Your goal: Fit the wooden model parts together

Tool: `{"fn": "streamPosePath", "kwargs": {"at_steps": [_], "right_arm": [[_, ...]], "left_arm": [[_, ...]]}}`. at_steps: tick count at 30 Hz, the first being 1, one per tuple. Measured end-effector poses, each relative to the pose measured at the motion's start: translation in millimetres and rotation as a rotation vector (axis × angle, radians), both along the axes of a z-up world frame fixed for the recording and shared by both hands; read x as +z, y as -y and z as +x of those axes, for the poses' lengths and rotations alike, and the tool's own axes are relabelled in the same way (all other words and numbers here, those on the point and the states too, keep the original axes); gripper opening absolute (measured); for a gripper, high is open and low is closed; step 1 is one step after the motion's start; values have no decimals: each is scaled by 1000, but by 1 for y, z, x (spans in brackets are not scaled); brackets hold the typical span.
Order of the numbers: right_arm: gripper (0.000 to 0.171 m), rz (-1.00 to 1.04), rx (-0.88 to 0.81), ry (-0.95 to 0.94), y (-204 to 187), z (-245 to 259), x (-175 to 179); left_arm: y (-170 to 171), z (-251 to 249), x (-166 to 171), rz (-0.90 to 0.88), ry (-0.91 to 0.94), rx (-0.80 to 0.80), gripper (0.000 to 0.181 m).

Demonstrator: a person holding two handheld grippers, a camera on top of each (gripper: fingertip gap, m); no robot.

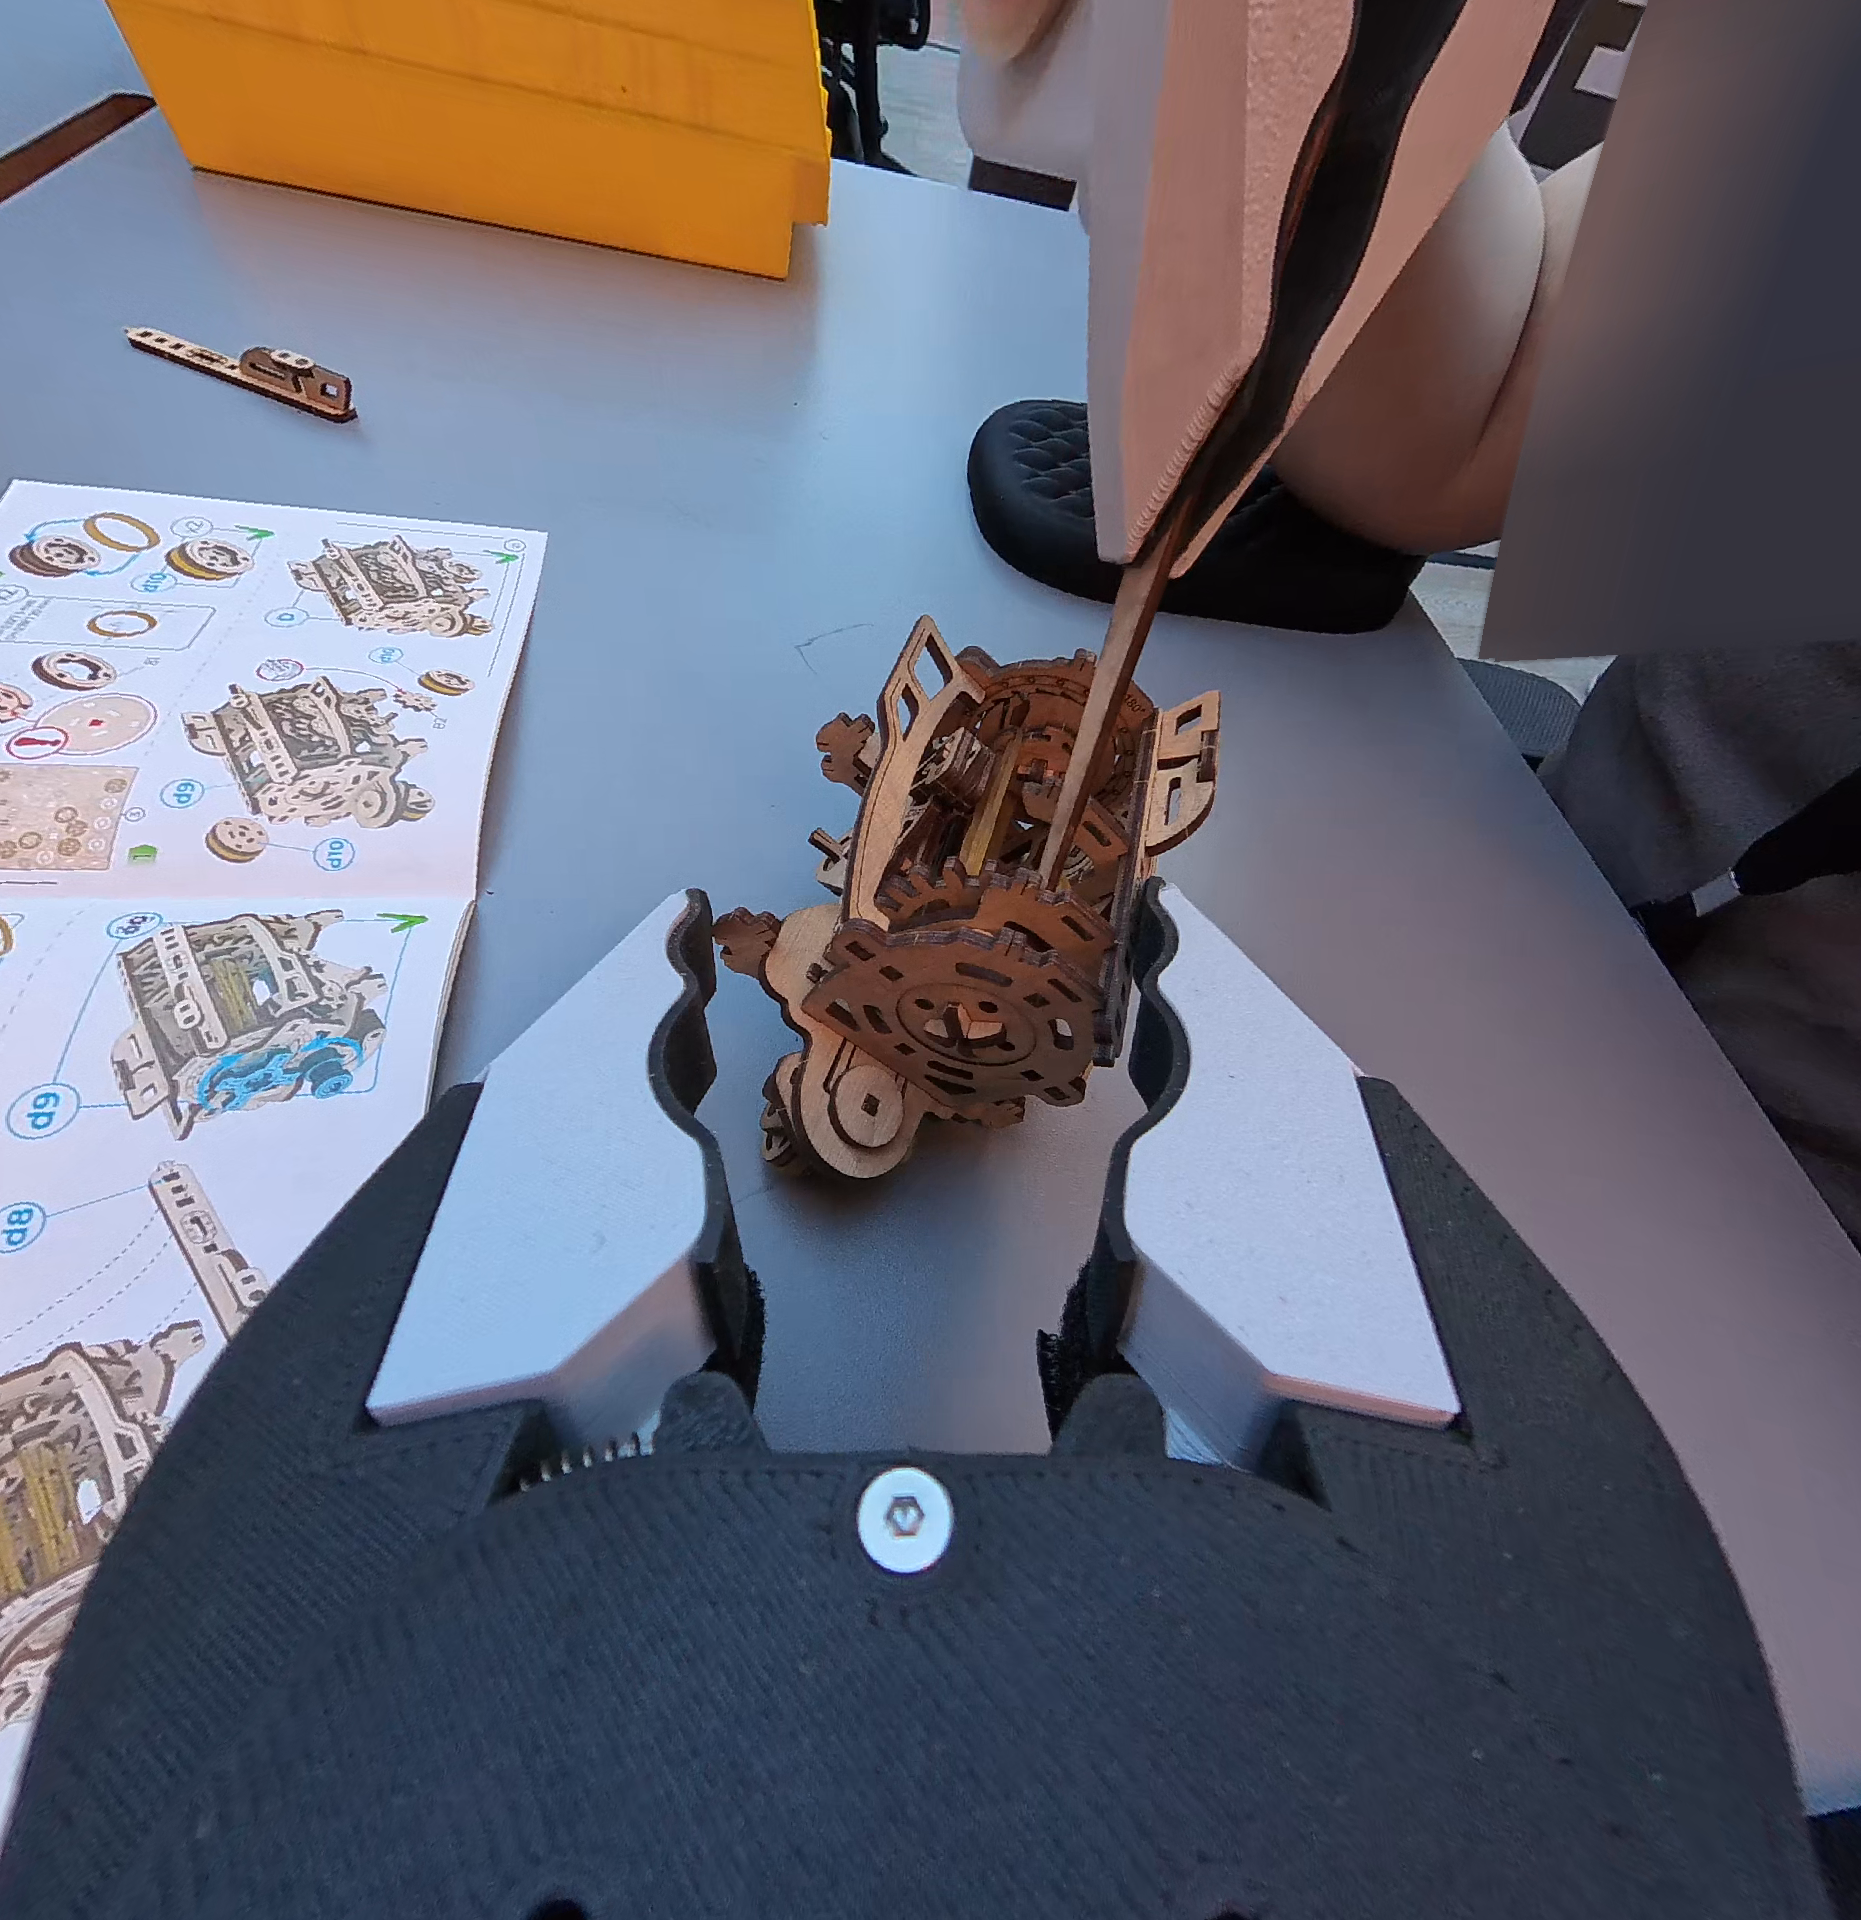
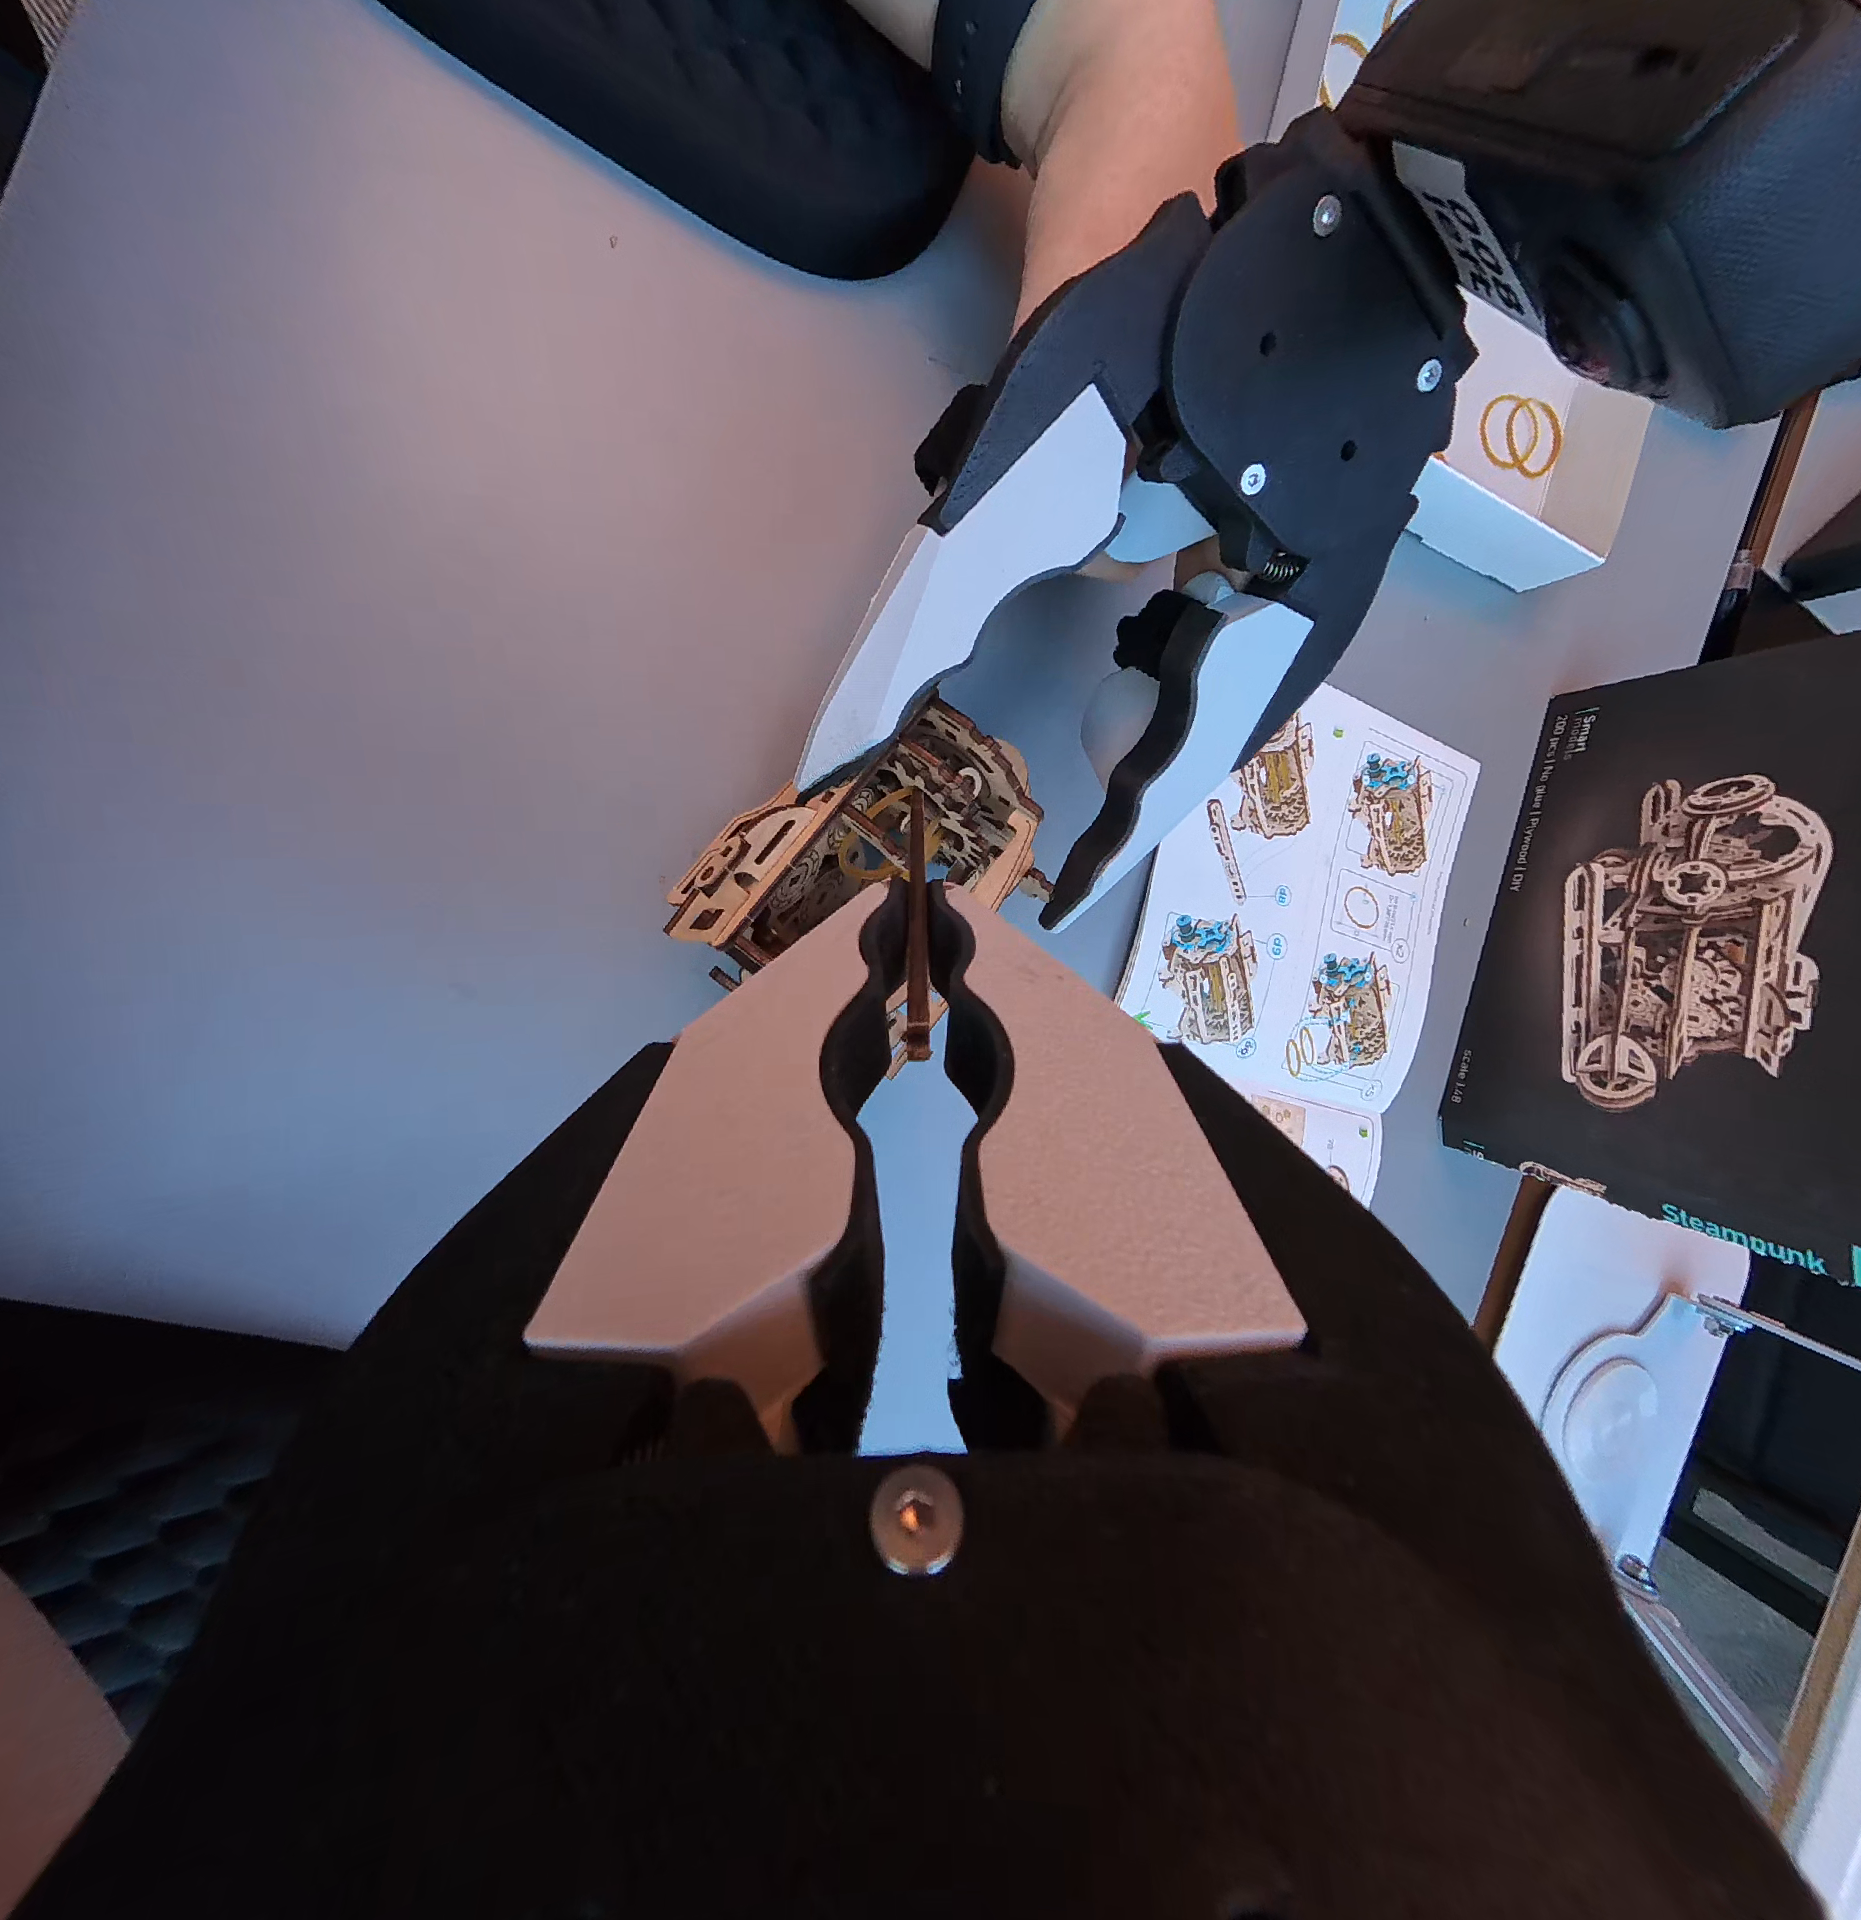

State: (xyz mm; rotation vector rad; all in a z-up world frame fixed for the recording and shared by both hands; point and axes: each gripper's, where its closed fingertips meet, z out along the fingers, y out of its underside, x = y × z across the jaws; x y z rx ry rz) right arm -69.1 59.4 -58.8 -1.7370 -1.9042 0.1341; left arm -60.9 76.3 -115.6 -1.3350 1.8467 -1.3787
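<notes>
left tongs (image 1: 931,997) open around wooden model (image 1: 993,914), right tongs (image 1: 1165,540) pinching wooden stick (image 1: 1097,727) into it

We find the model (image 1: 993,914) lying on the table (image 1: 614,436), between the spread fingers of our left gripper (image 1: 931,997). Our right gripper (image 2: 918,914), above, pinches a strip (image 1: 1102,717) reaching down into it. Manual (image 1: 230,790) left of model; loose part (image 1: 245,372) and crate (image 1: 510,114) behind; box (image 2: 1674,935) beyond the manual.
</notes>
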Motion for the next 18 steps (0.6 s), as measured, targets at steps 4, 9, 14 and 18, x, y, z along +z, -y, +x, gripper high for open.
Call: {"fn": "streamPosePath", "kwargs": {"at_steps": [4, 9, 14, 18], "right_arm": [[1, 9, 1, 4, 0, -2, 1], [1, 8, -2, 1, 0, 0, 1], [1, 1, -1, 4, 1, 1, 1], [1, 0, -2, 3, 1, 2, 1]], "left_arm": [[0, 0, 0, -2, -1, 0, 80], [0, 0, 0, 0, 0, 0, 80], [0, 0, 0, 0, 0, 0, 80], [0, 0, 0, -2, -1, -1, 80]]}}
